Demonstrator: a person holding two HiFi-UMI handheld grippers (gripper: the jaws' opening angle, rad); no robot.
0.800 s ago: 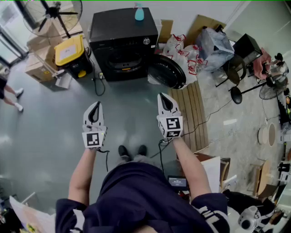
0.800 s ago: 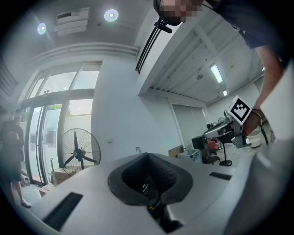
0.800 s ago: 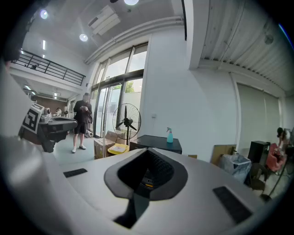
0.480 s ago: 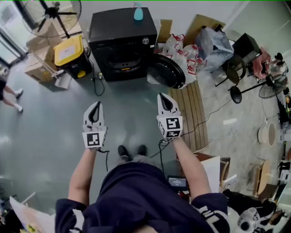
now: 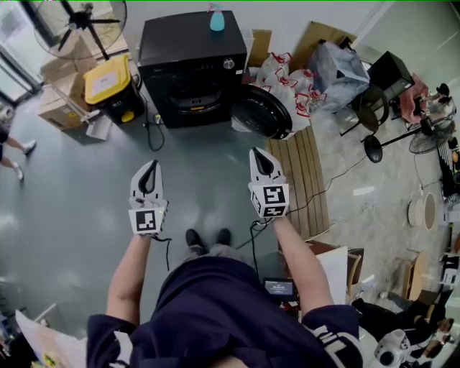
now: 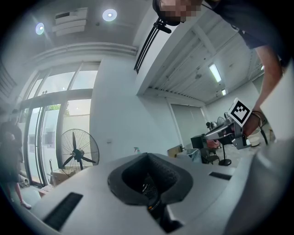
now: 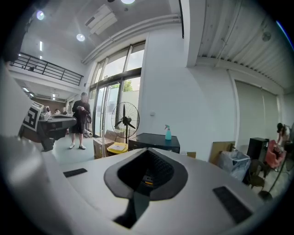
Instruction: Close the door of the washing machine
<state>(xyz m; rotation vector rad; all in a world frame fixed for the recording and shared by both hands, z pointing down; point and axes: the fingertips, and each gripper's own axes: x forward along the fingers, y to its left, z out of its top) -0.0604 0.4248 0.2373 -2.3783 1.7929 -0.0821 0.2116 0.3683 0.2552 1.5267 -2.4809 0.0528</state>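
Note:
In the head view the black washing machine (image 5: pixel 192 65) stands against the far wall. Its round door (image 5: pixel 262 111) hangs open to the right of the drum opening. Both grippers are held over the grey floor, well short of the machine. My left gripper (image 5: pixel 150 165) is shut and empty, pointing at the machine. My right gripper (image 5: pixel 258 152) is also shut and empty, a short way below the open door. The right gripper view shows the machine (image 7: pixel 154 140) past the closed jaws (image 7: pixel 148 151), with the left gripper (image 7: pixel 51 124) at its left edge.
A blue spray bottle (image 5: pixel 216 19) stands on the machine. A yellow-lidded bin (image 5: pixel 109 80), boxes and a floor fan (image 5: pixel 83 21) are to its left. Bags (image 5: pixel 287 79), a slatted wooden board (image 5: pixel 302 180) and a chair (image 5: pixel 374 108) are on the right. A person (image 7: pixel 81 120) stands by the windows.
Both grippers hold their places. A person at the left edge of the head view has walked further out of the picture.

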